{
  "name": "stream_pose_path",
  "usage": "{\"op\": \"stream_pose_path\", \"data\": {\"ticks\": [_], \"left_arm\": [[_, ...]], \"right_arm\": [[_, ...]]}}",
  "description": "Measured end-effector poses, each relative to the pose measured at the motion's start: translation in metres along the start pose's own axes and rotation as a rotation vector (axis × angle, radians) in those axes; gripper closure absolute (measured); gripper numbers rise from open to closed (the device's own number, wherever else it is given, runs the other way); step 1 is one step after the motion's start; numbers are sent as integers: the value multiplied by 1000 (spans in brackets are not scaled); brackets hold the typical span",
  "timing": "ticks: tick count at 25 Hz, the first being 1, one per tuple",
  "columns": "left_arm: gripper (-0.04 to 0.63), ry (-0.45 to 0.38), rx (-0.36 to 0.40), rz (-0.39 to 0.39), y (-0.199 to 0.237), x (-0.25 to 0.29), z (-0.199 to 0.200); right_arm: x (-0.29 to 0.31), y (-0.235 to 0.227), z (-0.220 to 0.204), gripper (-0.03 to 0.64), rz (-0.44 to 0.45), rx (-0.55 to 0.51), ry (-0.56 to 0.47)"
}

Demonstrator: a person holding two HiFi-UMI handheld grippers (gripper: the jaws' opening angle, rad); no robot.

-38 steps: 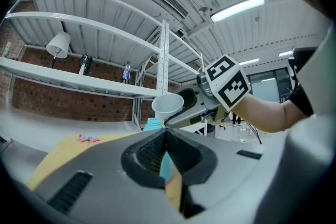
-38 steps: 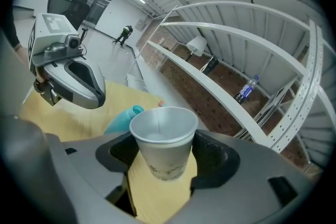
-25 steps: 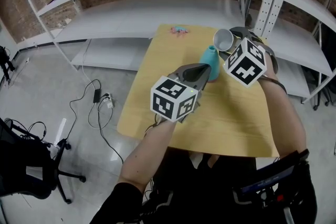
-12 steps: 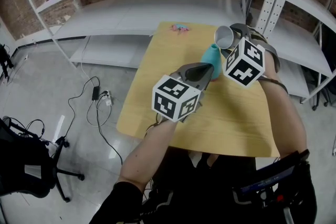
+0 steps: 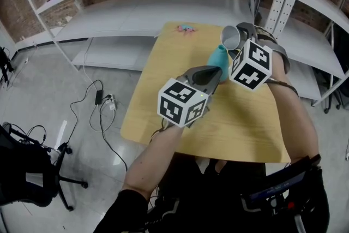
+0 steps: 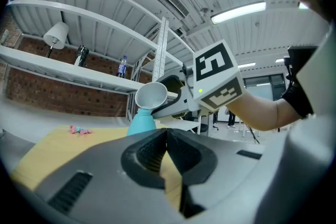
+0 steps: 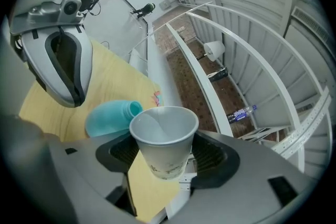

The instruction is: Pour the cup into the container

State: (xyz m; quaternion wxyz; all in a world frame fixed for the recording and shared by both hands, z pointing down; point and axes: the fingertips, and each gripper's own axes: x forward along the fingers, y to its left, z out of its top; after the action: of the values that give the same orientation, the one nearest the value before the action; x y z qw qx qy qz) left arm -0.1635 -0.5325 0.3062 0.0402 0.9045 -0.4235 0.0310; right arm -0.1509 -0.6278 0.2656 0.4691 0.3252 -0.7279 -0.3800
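Container (image 5: 219,56) base hidden — behind left tongs (image 5: 216,71); pink item (image 5: 186,29) indistinct.

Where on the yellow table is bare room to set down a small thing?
The left side of the table is bare, from the pink object at the far edge to the near corner. Crowded: the teal container, with the left hand-held gripper beside it and the right hand-held gripper holding the cup above.

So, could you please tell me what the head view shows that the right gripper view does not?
Only the head view: the floor cables, the office chair and the person's forearms. Only the right gripper view: the fingers of the right gripper pressing the paper cup. Both: the cup, teal container, yellow table and left gripper.
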Motion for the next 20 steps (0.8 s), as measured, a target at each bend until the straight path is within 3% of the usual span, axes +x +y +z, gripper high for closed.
{"op": "stream_pose_path", "data": {"ticks": [20], "left_arm": [[597, 1, 1, -1, 0, -1, 0]], "right_arm": [[0, -1, 2, 301, -15, -75, 20]]}}
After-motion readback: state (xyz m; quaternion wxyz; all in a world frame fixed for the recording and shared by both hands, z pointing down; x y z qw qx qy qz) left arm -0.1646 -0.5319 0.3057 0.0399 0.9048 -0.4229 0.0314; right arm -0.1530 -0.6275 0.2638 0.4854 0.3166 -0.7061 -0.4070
